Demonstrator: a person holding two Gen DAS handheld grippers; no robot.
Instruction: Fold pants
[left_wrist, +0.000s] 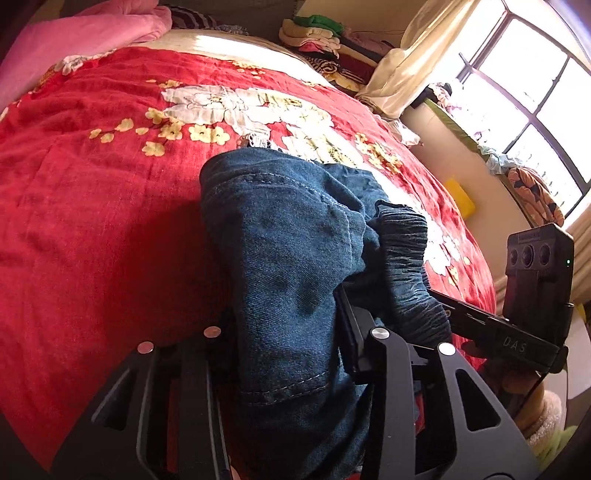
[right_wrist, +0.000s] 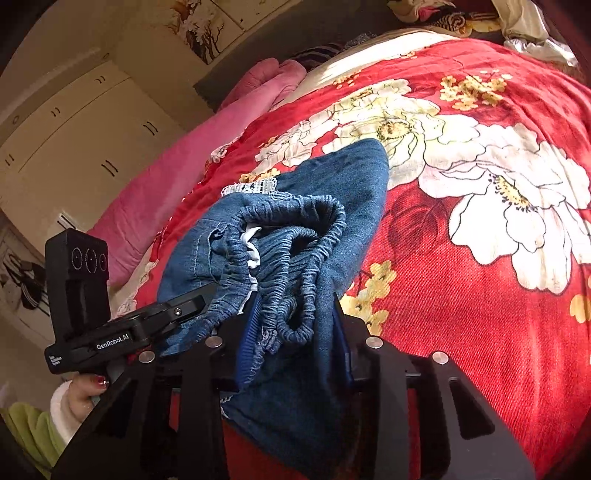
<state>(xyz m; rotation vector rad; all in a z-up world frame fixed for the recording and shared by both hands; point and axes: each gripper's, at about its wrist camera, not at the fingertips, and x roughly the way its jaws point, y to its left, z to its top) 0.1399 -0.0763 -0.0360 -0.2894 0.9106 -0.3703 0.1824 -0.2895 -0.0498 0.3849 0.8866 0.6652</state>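
Blue denim pants (left_wrist: 288, 236) with an elastic waistband (right_wrist: 295, 251) lie bunched on a red floral bedspread (left_wrist: 92, 192). My left gripper (left_wrist: 284, 332) is shut on the denim, which runs between its fingers and hides the tips. My right gripper (right_wrist: 291, 332) is shut on the gathered waistband end of the pants (right_wrist: 332, 192). Each gripper shows in the other's view: the right one (left_wrist: 476, 314) at the pants' right side, the left one (right_wrist: 177, 306) at their left side. Both hold the pants close above the bed.
A pink quilt (left_wrist: 74, 40) lies along the bed's far left. Stacked folded clothes (left_wrist: 325, 40) sit at the head of the bed. A window (left_wrist: 528, 110) and wall are on the right. White wardrobes (right_wrist: 74, 140) stand beyond the bed.
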